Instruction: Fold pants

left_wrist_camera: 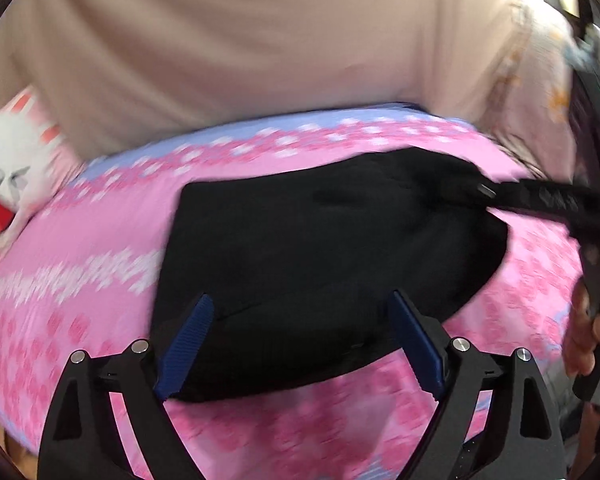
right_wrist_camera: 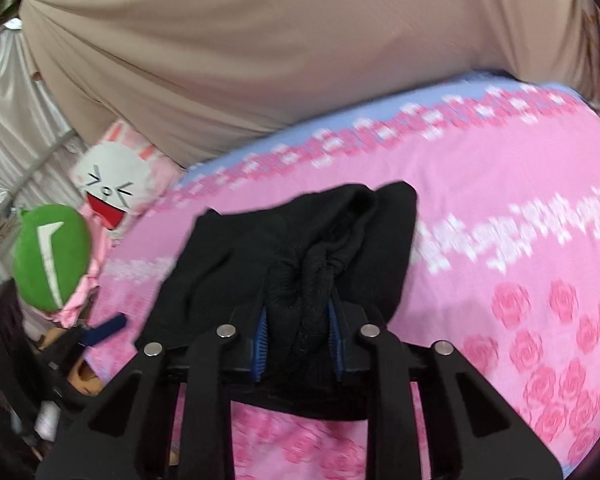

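The black pants (left_wrist_camera: 320,256) are seen lying folded into a compact bundle on the pink rose-patterned sheet (left_wrist_camera: 100,240), at the centre of the left wrist view. The left gripper (left_wrist_camera: 300,344) is held with its blue-padded jaws spread wide at 6 o'clock, one finger on either side of the bundle's near edge, and nothing is clamped between them. In the right wrist view the right gripper (right_wrist_camera: 298,334) is closed at 6 o'clock on a bunched fold of the pants (right_wrist_camera: 300,248), the fabric being pinched between the blue pads (right_wrist_camera: 260,340). From the left wrist view the same gripper is seen at 3 o'clock, gripped by a hand (left_wrist_camera: 592,332). A white bunny cushion (right_wrist_camera: 112,188) and a green plush (right_wrist_camera: 52,256) are found at 9 o'clock (both carry drawn faces only). No brand, label or legible writing can be made out; a beige curtain (right_wrist_camera: 260,60) fills 12 o'clock.
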A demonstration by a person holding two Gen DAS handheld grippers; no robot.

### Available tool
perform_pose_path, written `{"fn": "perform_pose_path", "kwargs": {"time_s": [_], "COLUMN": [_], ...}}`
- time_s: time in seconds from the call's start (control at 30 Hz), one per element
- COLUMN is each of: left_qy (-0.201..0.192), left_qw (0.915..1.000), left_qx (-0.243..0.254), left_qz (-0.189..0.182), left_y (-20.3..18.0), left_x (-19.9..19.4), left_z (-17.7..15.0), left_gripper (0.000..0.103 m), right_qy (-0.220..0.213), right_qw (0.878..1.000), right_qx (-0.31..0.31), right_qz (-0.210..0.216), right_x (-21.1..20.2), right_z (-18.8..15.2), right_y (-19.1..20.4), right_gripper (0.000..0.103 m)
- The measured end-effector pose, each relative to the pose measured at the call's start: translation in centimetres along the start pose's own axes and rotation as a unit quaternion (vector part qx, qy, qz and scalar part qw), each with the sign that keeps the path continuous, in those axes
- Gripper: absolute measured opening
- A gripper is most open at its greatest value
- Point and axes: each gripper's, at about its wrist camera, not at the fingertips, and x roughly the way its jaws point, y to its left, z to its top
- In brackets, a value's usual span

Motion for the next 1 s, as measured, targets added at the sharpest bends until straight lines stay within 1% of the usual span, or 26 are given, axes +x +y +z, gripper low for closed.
{"fn": "perform_pose_path", "kwargs": {"time_s": [0.07, 0.13, 0.17, 0.27, 0.3, 0.33, 0.4, 0.43, 0.47, 0.5, 0.53, 0.57, 0.6, 0.63, 0.7, 0.73, 0.8, 0.83, 0.9, 0.97, 1.0], "left_qy": [0.000, 0.009, 0.014, 0.021, 0.022, 0.022, 0.022, 0.017, 0.015, 0.011, 0.009, 0.005, -0.006, -0.028, -0.061, -0.080, -0.094, -0.097, -0.095, -0.087, -0.079], "left_qw": [0.9997, 0.9992, 0.9987, 0.9966, 0.9956, 0.9942, 0.9939, 0.9950, 0.9964, 0.9986, 0.9994, 0.9993, 0.9986, 0.9974, 0.9945, 0.9919, 0.9880, 0.9864, 0.9865, 0.9880, 0.9892], "left_qx": [0.021, 0.035, 0.046, 0.078, 0.089, 0.100, 0.103, 0.092, 0.080, 0.052, 0.026, 0.001, -0.021, -0.043, -0.071, -0.091, -0.118, -0.130, -0.133, -0.127, -0.121], "left_qz": [-0.014, -0.016, -0.014, 0.013, 0.023, 0.033, 0.033, 0.035, 0.023, -0.003, -0.020, -0.038, -0.048, -0.051, -0.047, -0.039, -0.034, -0.029, -0.011, -0.014, -0.024], "left_y": [-1.8, -3.4, -4.2, -6.2, -6.7, -7.2, -7.4, -7.1, -6.7, -5.8, -4.7, -3.5, -2.3, -0.4, 2.5, 4.7, 7.6, 9.0, 10.1, 9.8, 9.3], "left_x": [1.0, 2.6, 3.6, 5.8, 6.4, 7.1, 7.8, 7.8, 7.5, 6.7, 6.0, 5.1, 3.8, 1.7, -1.7, -3.9, -6.4, -7.3, -7.9, -7.4, -6.8], "left_z": [0.8, 1.5, 1.8, 2.0, 1.9, 1.8, 1.8, 2.1, 2.4, 3.0, 3.5, 4.0, 4.4, 4.9, 5.6, 6.0, 6.3, 6.2, 5.8, 5.4, 5.1], "left_gripper": [0.087, 0.087, 0.087, 0.087, 0.086, 0.082, 0.046, 0.037, 0.014, 0.008, 0.007, 0.005, 0.005, 0.005, 0.004, 0.004, 0.004, 0.004, 0.004, 0.004, 0.004], "right_qy": [-0.002, 0.006, 0.011, 0.023, 0.027, 0.031, 0.031, 0.029, 0.025, 0.016, 0.008, -0.001, -0.012, -0.019, -0.026, -0.025, -0.017, -0.009, 0.004, 0.018, 0.027], "right_qw": [1.000, 0.999, 1.000, 1.000, 0.999, 0.999, 0.999, 0.999, 0.999, 0.999, 0.998, 0.998, 0.998, 0.998, 0.997, 0.997, 0.997, 0.997, 0.996, 0.998, 0.998], "right_qx": [-0.016, -0.024, -0.018, 0.004, 0.017, 0.026, 0.037, 0.041, 0.045, 0.051, 0.055, 0.056, 0.053, 0.045, 0.013, -0.001, -0.033, -0.053, -0.062, -0.049, -0.033], "right_qz": [-0.010, -0.022, -0.021, -0.020, -0.015, -0.008, 0.002, 0.007, 0.010, 0.008, 0.005, -0.002, -0.017, -0.036, -0.066, -0.068, -0.061, -0.057, -0.056, -0.047, -0.045], "right_x": [0.1, 0.6, 0.8, 0.9, 0.9, 0.8, 0.5, 0.3, 0.0, -0.5, -1.0, -1.6, -2.3, -2.8, -3.4, -3.4, -2.7, -2.0, -0.4, 0.9, 1.7], "right_z": [0.4, 0.4, 0.1, -0.5, -0.8, -1.0, -1.4, -1.5, -1.6, -1.6, -1.6, -1.7, -1.8, -1.9, -2.3, -2.6, -3.2, -3.6, -4.0, -4.1, -4.1], "right_y": [0.9, 1.1, 0.7, -1.0, -1.9, -2.4, -3.2, -3.5, -3.7, -4.0, -4.3, -4.5, -4.7, -4.7, -3.9, -3.4, -1.7, -0.8, -0.1, -0.3, -0.8], "right_gripper": [0.023, 0.023, 0.023, 0.023, 0.023, 0.025, 0.025, 0.027, 0.028, 0.033, 0.042, 0.047, 0.060, 0.066, 0.066, 0.066, 0.067, 0.070, 0.071, 0.073, 0.074]}}
